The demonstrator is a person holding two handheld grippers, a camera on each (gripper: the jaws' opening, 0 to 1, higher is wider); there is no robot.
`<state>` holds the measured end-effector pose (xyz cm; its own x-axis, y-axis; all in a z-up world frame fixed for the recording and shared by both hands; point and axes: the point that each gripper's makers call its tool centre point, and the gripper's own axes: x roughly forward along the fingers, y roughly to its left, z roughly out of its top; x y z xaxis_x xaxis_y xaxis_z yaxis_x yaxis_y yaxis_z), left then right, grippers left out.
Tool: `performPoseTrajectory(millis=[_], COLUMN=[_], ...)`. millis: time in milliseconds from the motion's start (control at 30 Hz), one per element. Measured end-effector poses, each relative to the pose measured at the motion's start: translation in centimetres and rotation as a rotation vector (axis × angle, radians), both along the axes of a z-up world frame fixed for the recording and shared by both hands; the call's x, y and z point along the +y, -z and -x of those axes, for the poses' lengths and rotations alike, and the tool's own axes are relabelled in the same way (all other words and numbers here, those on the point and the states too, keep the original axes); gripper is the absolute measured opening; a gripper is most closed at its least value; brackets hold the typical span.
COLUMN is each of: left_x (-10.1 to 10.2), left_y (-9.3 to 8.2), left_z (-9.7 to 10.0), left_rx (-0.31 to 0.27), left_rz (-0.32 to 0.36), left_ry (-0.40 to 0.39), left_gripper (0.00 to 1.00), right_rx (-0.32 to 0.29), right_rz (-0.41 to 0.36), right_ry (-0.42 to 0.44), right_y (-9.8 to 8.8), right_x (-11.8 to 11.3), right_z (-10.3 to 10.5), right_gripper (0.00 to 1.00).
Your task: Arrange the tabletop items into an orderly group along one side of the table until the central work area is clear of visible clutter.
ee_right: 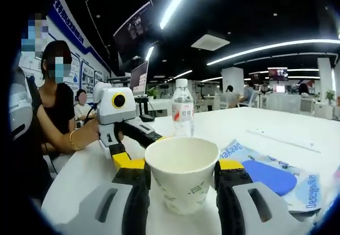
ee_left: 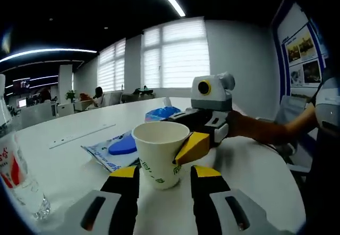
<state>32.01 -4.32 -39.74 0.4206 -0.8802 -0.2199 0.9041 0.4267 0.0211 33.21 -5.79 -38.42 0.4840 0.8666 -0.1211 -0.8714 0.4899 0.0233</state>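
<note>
- Right gripper (ee_right: pixel 181 179): its jaws pinch the paper cup (ee_right: pixel 182 177) from both sides; the cup stands upright on the white table (ee_right: pixel 276 126).
- Left gripper (ee_left: pixel 159 179): jaws spread, just short of the cup (ee_left: pixel 161 159), not touching it.
- Beside the cup lies a blue-printed wipes pack (ee_right: pixel 276 176).
- Farther off, a water bottle (ee_right: pixel 183 111) stands upright.
- A person (ee_right: pixel 56 105) sits beyond the table edge.

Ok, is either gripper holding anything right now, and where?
The right gripper clasps the paper cup by its side walls, below the rim. The left gripper is open, holding nothing.
</note>
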Motion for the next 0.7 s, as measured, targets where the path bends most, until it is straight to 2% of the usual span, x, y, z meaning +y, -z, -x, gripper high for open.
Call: performPoseTrajectory(millis=[133, 167, 267, 400, 700], left_x=[0.0, 0.3, 1.0, 2.6, 4.8], left_y=[0.0, -0.4, -0.5, -0.5, -2.0], left_z=[0.0, -0.1, -0.3, 0.4, 2.2], left_rx=[-0.001, -0.011, -0.004, -0.029, -0.077], left_rz=[-0.001, 0.001, 0.0, -0.014, -0.013], left_ry=[-0.001, -0.015, -0.051, -0.091, -0.133], left_gripper=[0.38, 0.38, 0.38, 0.38, 0.38], right_rx=[-0.006, -0.028, -0.034, -0.06, -0.054], right_rz=[-0.002, -0.026, -0.045, -0.1, -0.132], right_ry=[0.003, 0.014, 0.028, 0.056, 0.088], right_y=[-0.1, -1.0, -1.6, -3.2, -4.7], right_x=[0.0, -0.3, -0.6, -1.1, -0.5], right_z=[0.0, -0.1, -0.2, -0.6, -2.1], right_gripper=[0.45, 0.45, 0.45, 0.45, 0.45])
